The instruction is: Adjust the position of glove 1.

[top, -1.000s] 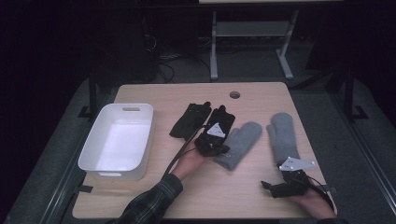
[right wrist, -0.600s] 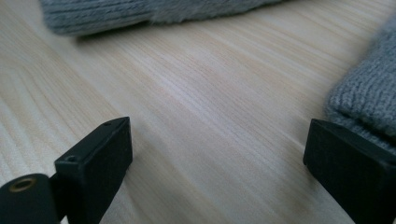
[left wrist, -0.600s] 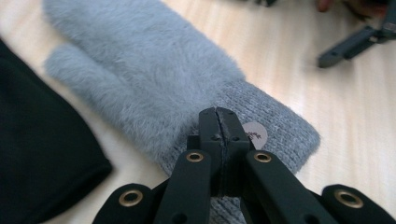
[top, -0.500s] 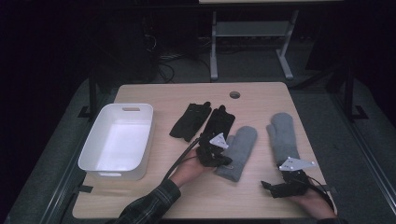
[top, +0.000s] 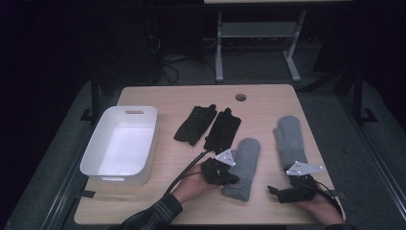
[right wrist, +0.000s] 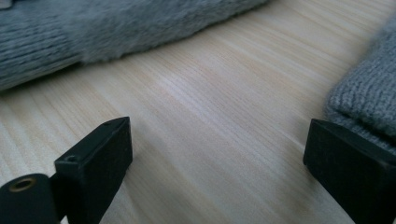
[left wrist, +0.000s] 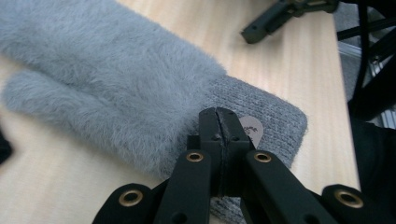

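The white bin stands at the left edge of the table. To its right lie two black gloves, side by side and touching. Next comes the nearer grey mitten, and beyond it, well apart, the second grey mitten.

The left gripper sits at the cuff end of the nearer grey mitten. In the left gripper view its jaws are pressed together over the knitted cuff, just above a small tag. Whether any fabric is caught between the tips cannot be told from that view. The right gripper rests near the front edge of the table, at the cuff of the second grey mitten, jaws spread wide with bare wood between them.

Risks:
- If the closed tips hold only a few threads, or none, the mitten is likely to slip free when lifted.
- A drag across the table could push the mitten into the black gloves and disturb them.
- The right gripper's open jaw lies just beside the second mitten's cuff; a sideways motion could snag it.

View differences: the high view gives the overall layout and the bin's position. The left gripper view resolves the cuff knit, the tag and the closed tips. The right gripper view shows the jaw gap and both mitten edges.
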The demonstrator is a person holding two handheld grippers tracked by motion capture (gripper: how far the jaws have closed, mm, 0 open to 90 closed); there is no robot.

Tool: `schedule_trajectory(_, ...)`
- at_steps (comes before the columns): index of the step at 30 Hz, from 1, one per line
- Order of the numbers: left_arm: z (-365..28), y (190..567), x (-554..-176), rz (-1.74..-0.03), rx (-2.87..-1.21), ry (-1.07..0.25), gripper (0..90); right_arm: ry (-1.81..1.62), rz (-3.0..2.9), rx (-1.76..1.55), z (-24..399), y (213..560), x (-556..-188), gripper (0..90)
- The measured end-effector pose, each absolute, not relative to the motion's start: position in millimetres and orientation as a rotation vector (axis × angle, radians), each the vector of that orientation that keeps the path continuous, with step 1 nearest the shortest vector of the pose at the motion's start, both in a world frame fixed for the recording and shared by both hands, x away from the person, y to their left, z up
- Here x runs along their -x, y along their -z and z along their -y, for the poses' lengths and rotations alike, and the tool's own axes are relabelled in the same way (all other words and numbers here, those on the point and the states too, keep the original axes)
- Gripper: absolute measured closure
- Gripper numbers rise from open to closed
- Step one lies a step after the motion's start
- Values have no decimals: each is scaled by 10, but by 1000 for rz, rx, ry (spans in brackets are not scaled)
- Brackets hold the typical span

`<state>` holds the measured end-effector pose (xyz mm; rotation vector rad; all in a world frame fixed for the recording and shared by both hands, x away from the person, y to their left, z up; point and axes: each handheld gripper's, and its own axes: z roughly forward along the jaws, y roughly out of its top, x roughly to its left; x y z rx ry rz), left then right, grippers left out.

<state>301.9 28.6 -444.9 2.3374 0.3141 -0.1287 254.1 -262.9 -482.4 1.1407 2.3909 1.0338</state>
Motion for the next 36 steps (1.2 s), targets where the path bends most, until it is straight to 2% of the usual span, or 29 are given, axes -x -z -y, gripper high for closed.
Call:
schedule_trajectory(9, -344, 4357, -2965, -317, -2326, 127, 894, -1033, -2408, -1125, 2624, 4817, -2537, 79)
schedule_trajectory(10, -375, 4334, -2983, -317, -2321, 116, 894, -1015, -2420, -1129, 2610, 4796, -2532, 151)
schedule_trajectory(11, -414, 4310, -2996, -331, -2310, 113, 894, -1015, -2420, -1129, 2610, 4796, -2532, 151)
schedule_trajectory(13, -478, 4285, -3015, -342, -2307, 93, 894, -1043, -2427, -1134, 2596, 4752, -2520, 238)
schedule_trajectory(14, -512, 4277, -3025, -348, -2305, 89, 894, -1073, -2431, -1148, 2586, 4708, -2517, 338)
schedule_trajectory(15, -546, 4270, -3032, -357, -2304, 84, 894, -1073, -2431, -1148, 2586, 4708, -2517, 338)
schedule_trajectory(18, -644, 4273, -3057, -378, -2304, 72, 894, -1095, -2413, -1152, 2559, 4649, -2530, 489)
schedule_trajectory(19, -668, 4284, -3061, -391, -2303, 70, 894, -1099, -2410, -1153, 2546, 4631, -2549, 545)
schedule_trajectory(20, -690, 4295, -3068, -396, -2308, 68, 894, -1104, -2406, -1168, 2503, 4595, -2603, 673)
schedule_trajectory(21, -706, 4308, -3074, -401, -2311, 68, 894, -1104, -2406, -1168, 2503, 4595, -2603, 673)
schedule_trajectory(23, -722, 4334, -3076, -404, -2318, 66, 894, -1087, -2401, -1185, 2449, 4566, -2681, 785)
schedule_trajectory(26, -714, 4382, -3064, -411, -2324, 80, 894, -1056, -2398, -1244, 2378, 4552, -2800, 896)
schedule_trajectory(36, -581, 4521, -3023, -387, -2364, 112, 894, -1000, -2410, -1225, 2111, 4579, -3128, 896)
